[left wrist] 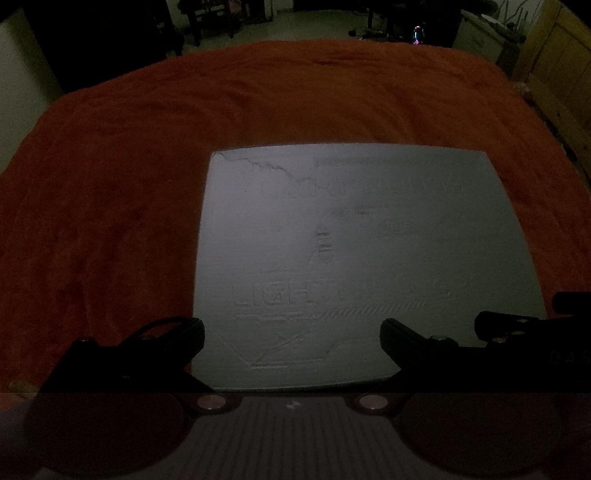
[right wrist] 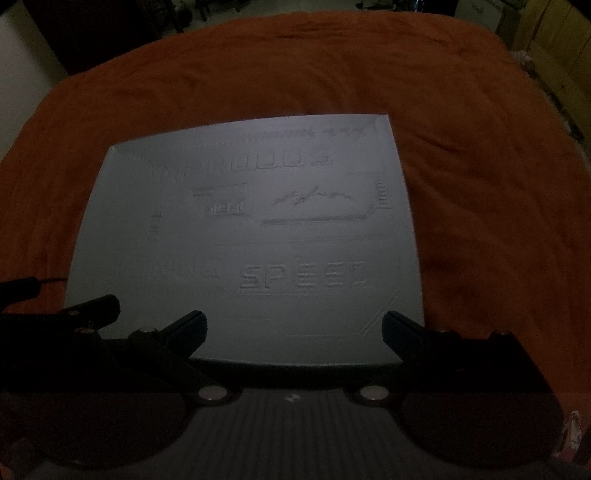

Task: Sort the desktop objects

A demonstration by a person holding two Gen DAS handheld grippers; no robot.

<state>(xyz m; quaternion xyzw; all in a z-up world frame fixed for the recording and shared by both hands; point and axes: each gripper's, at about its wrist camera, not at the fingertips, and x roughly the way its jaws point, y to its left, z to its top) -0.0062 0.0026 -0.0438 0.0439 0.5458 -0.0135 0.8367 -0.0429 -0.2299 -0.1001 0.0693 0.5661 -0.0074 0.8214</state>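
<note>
Room: dim and dark; a tiled floor point(left wrist: 306, 22), dark furniture legs and a small coloured light point(left wrist: 416, 35) show beyond the far edge of the table, with a wooden cabinet point(left wrist: 561, 70) at the right.
Surface: a table covered by an orange-red cloth point(left wrist: 258, 103), slightly wrinkled, filling most of both views.
Mat: a grey rectangular mat point(left wrist: 351, 258) lies flat on the cloth, toward the near side of the table. It bears faint printed lettering and line graphics; "SPEED" reads clearly in the right wrist view point(right wrist: 236, 221), and "LIGH" is legible in the left wrist view. The rest of the print is too faint to read.
Mat corner: the far left corner in the left wrist view shows a jagged crease or tear line.
Left gripper: the left gripper point(left wrist: 291, 341) hangs over the near edge of the mat, jaws spread wide with nothing between them; its black fingers point(left wrist: 184, 339) frame the mat's near left portion.
Right gripper: the right gripper point(right wrist: 295, 332) sits over the near edge of the mat too, jaws spread wide, holding nothing.
Grippers together: each shows at the edge of the other's view, side by side and near each other, the left one beside the mat's left edge.
Contact: whether either gripper touches the mat cannot be told.
</note>
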